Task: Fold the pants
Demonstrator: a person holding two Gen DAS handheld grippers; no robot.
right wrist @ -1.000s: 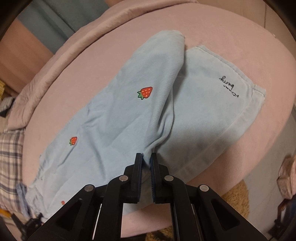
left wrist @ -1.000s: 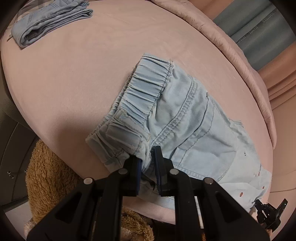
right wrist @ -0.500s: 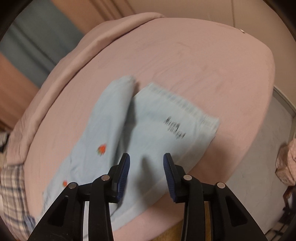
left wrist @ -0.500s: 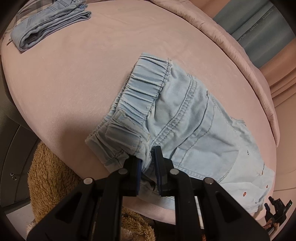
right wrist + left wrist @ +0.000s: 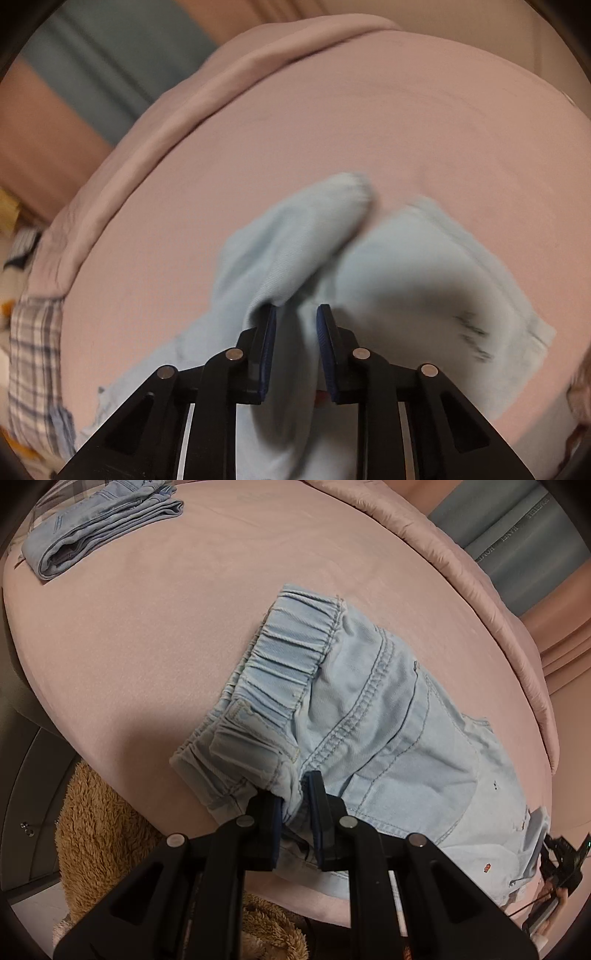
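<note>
Light blue denim pants are lying spread across a pink bed cover. In the left wrist view, the left gripper is clenching a bunched fold of the pants at the elastic waistband, the cloth pinched between its two blue-padded fingers; the gathered waistband is stretching up and away just ahead of the fingertips, and the seat with its stitched seams is running off to the right. Far ahead and to the left of this gripper, near the top of the view, another folded pair of jeans is resting on the cover, well apart from the pants. Below the bed edge, to the gripper's left, a fuzzy brown rug is showing. In the right wrist view — blurred by motion — the right gripper is hovering over the pant legs with its jaws parted and narrowing, having just been closing; pale cloth lies in the gap between the pads, but they are not pressing on it. The hem end of one leg is lying ahead of the fingertips, and a second layer with dark lettering is spreading to the right. A plaid cloth is sitting at the far left.
</note>
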